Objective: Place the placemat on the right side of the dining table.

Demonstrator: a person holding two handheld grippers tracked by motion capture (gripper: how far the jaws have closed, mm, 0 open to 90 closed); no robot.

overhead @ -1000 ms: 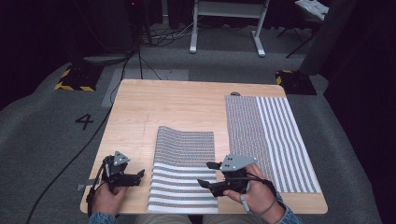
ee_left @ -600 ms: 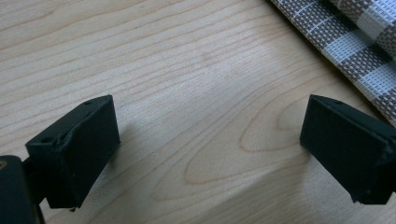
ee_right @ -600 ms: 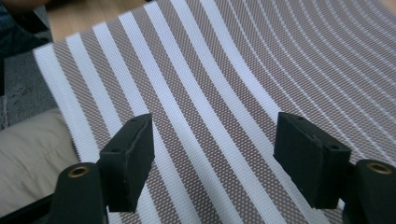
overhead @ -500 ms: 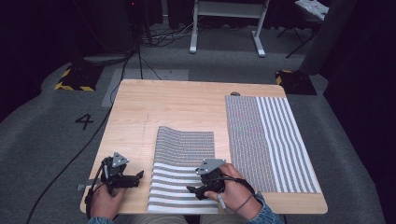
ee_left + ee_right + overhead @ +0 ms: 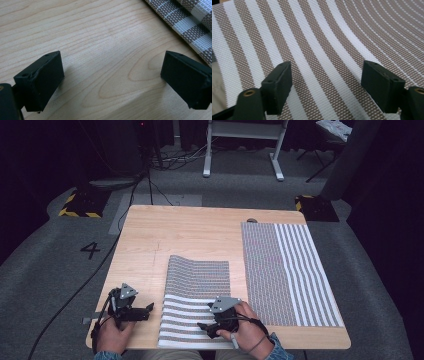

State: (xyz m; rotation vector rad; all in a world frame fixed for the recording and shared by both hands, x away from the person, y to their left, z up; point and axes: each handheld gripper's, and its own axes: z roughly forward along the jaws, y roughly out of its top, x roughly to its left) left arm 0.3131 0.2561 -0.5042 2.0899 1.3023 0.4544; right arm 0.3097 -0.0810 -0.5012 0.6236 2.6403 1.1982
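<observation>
A brown-and-white striped mat (image 5: 197, 282) lies at the table's front middle, its far part bulging up in a curve. A second striped mat (image 5: 287, 270) lies flat on the right. My right gripper (image 5: 204, 327) hovers low over the near mat's broad stripes (image 5: 317, 32). It stands open, its jaws have just been opening, and nothing is pinched between them (image 5: 327, 75). My left gripper (image 5: 149, 309) rests open over bare wood just left of that mat. Its jaws (image 5: 112, 72) stand wide apart, with the mat's edge (image 5: 192, 22) at the upper right.
The wooden table (image 5: 190, 232) has bare room across its far and left parts. A small dark object (image 5: 251, 220) sits at the far edge by the right mat. A cable (image 5: 75, 290) runs over the grey floor on the left. A white frame (image 5: 240, 145) stands behind.
My right hand has moved left and down, from the near mat's right edge onto its striped front part. The left hand has stayed put.
</observation>
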